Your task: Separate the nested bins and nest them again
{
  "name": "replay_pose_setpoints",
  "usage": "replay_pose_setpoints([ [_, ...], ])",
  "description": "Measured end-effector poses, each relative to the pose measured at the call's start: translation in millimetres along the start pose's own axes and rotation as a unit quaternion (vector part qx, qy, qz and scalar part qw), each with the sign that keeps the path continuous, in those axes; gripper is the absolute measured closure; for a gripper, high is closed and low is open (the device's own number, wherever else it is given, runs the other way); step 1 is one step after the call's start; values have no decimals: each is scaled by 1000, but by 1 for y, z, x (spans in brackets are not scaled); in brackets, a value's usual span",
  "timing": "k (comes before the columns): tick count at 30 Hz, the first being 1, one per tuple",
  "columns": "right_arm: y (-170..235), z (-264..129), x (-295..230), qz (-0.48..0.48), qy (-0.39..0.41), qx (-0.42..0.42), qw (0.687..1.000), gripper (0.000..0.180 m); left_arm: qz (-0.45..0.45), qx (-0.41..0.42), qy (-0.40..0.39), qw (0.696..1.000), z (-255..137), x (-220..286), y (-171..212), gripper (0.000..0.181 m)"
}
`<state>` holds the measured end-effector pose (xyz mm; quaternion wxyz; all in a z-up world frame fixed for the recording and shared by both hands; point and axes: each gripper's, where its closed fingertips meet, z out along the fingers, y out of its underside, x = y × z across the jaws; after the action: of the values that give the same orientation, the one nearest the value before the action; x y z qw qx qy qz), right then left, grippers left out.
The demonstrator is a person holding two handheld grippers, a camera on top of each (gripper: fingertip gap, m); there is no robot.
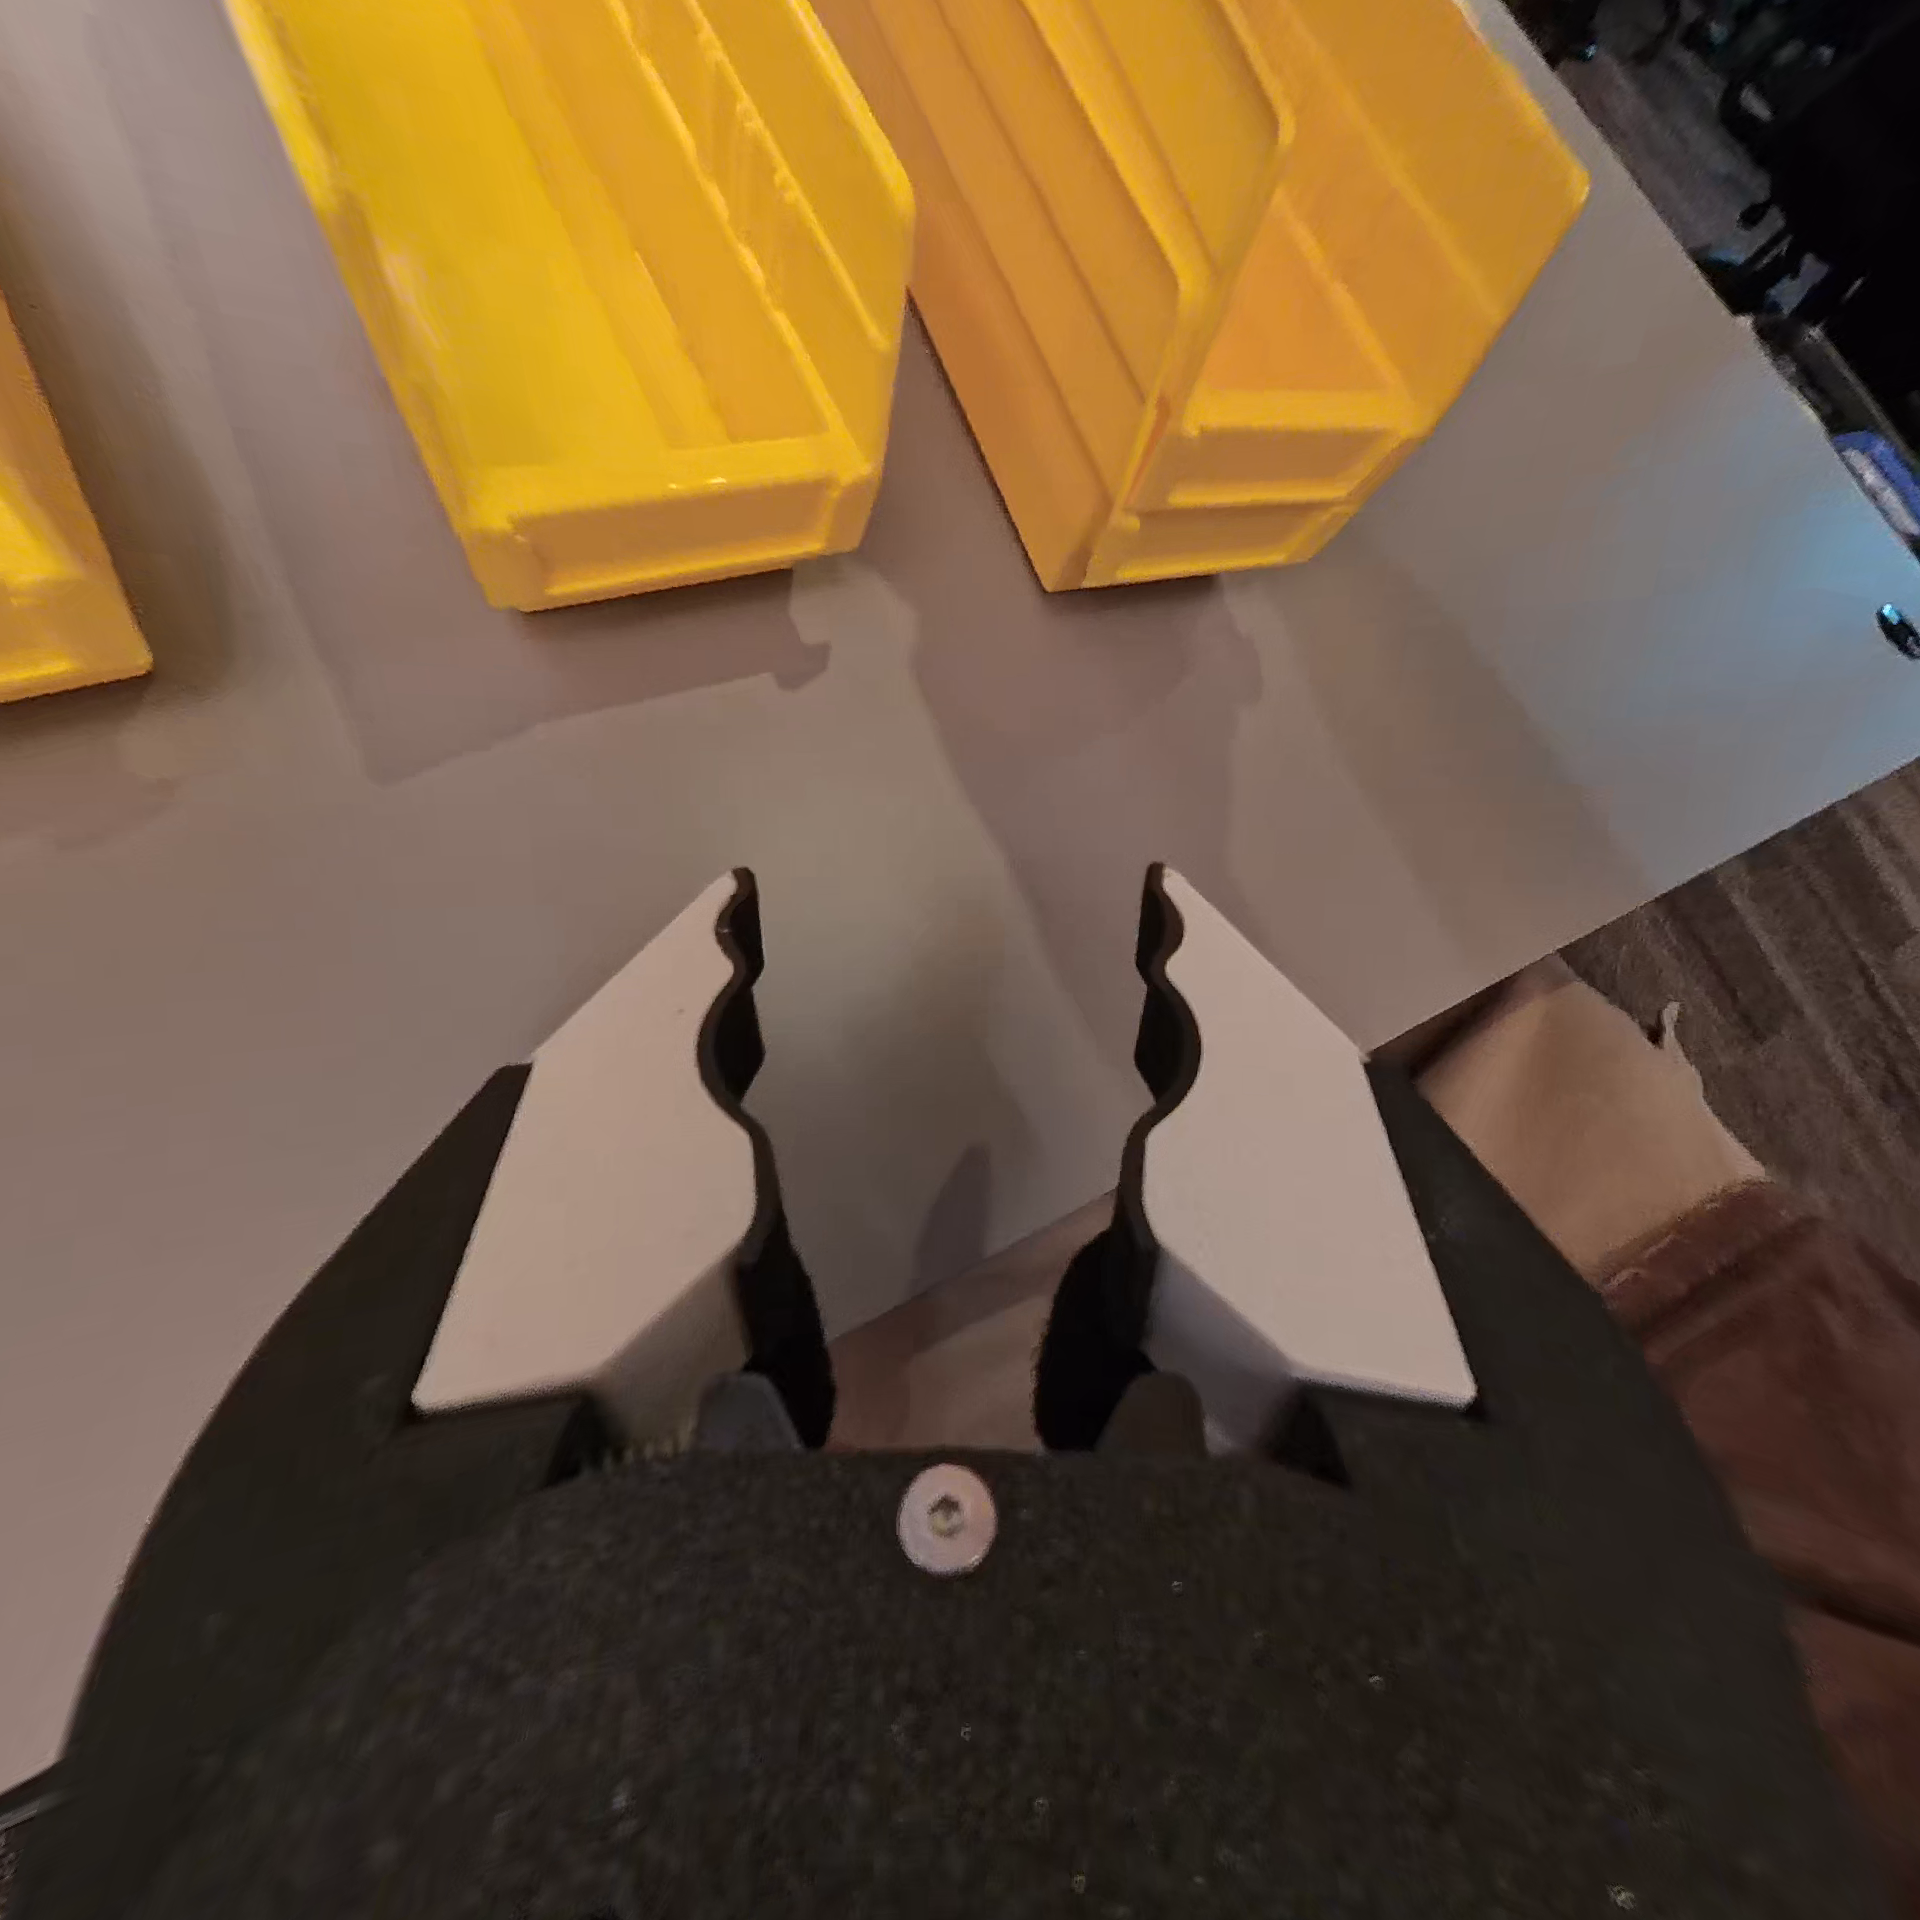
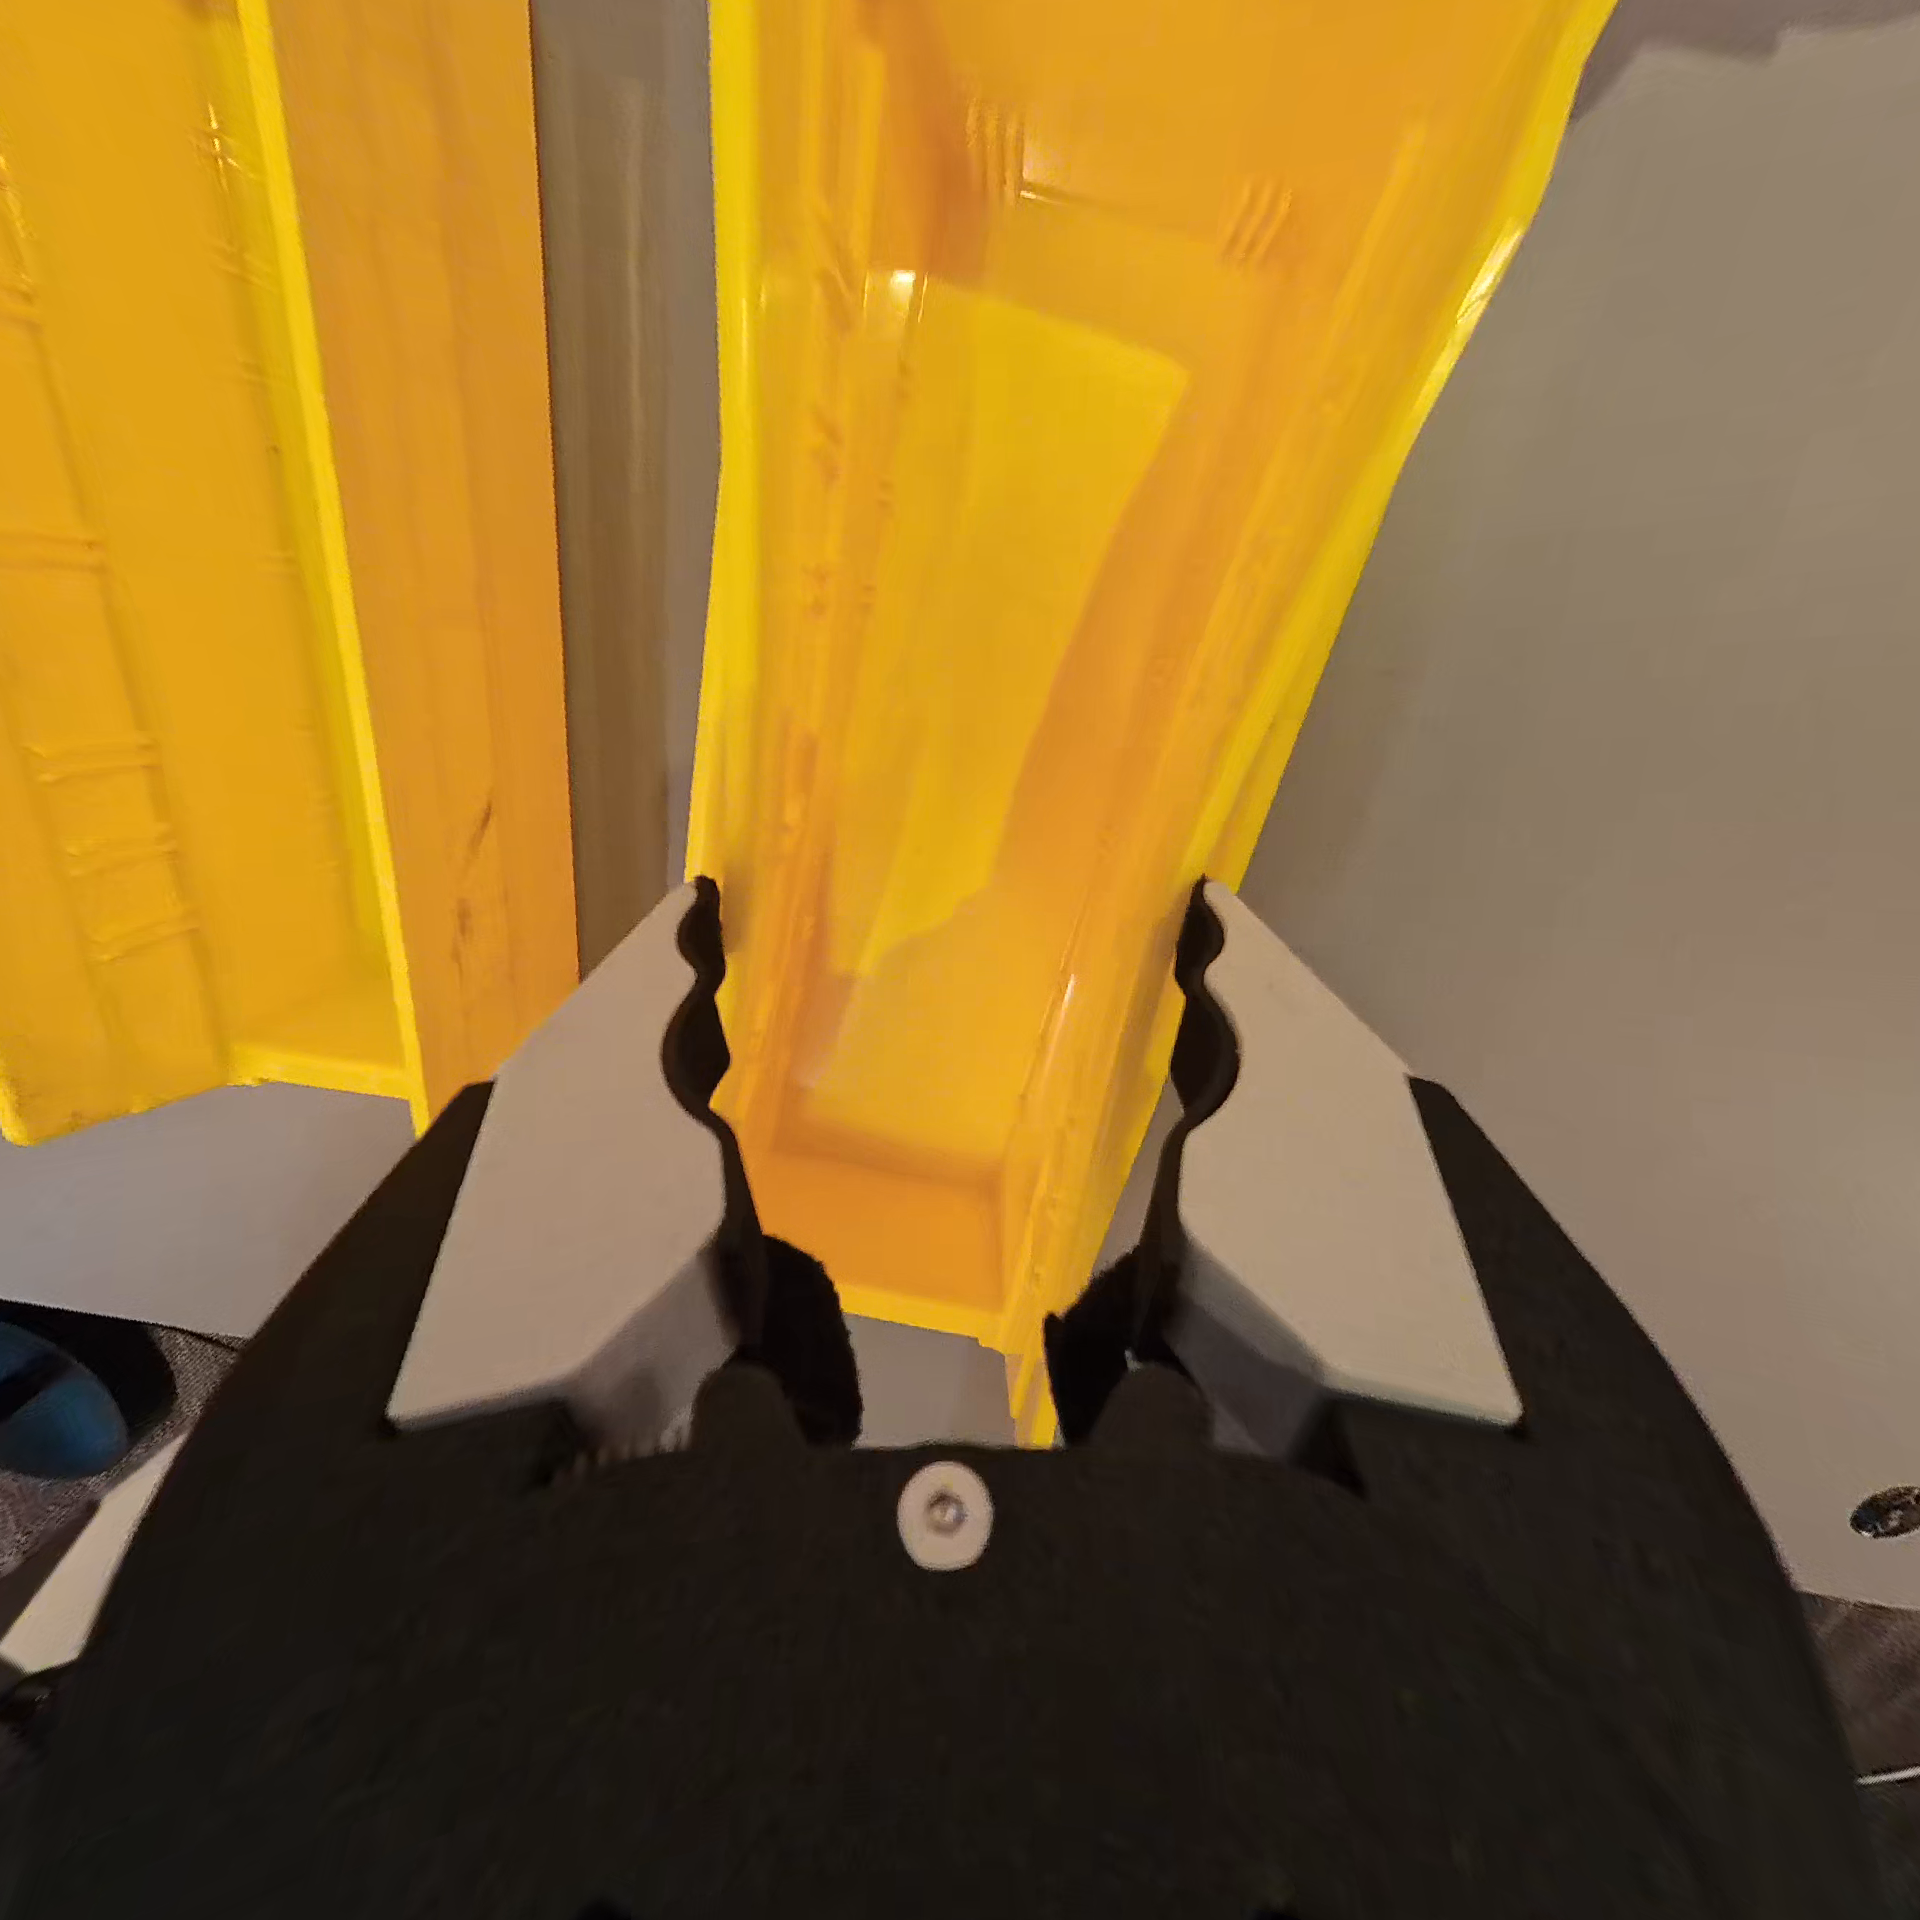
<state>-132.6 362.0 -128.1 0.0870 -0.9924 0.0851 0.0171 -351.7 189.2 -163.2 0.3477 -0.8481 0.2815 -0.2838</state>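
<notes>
Your right gripper (image 2: 951, 894) jaws spread astride nested bins (image 2: 966, 675); left gripper (image 1: 945, 883) jaws spread, empty, short of single bin (image 1: 623, 343) on desk (image 1: 260, 935).

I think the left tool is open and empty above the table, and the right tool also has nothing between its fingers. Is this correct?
Not quite. The left tool is indeed open and empty above the grey table. The right tool, however, is not empty: the right wrist view shows the end of a yellow bin between its open fingers.

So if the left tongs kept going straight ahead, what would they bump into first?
Probably the grey table: the left tongs hang open over it, tilted downward. If they skim above it, the yellow bins come next. Depth is hard to judge.
</notes>
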Motion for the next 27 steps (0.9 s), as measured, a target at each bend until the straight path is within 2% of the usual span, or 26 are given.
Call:
replay_pose_setpoints([
  [8,-8,-16,-1,-9,-4,-10,1000,94,-2,-21,19,1000,10,11,5,107],
  [11,-7,-15,4,-22,13,-17,1000,94,-5,-21,18,1000,9,10,6,108],
  [27,2,-9,10,-22,1,-35,999,92,-12,-32,22,999,9,9,12,107],
])
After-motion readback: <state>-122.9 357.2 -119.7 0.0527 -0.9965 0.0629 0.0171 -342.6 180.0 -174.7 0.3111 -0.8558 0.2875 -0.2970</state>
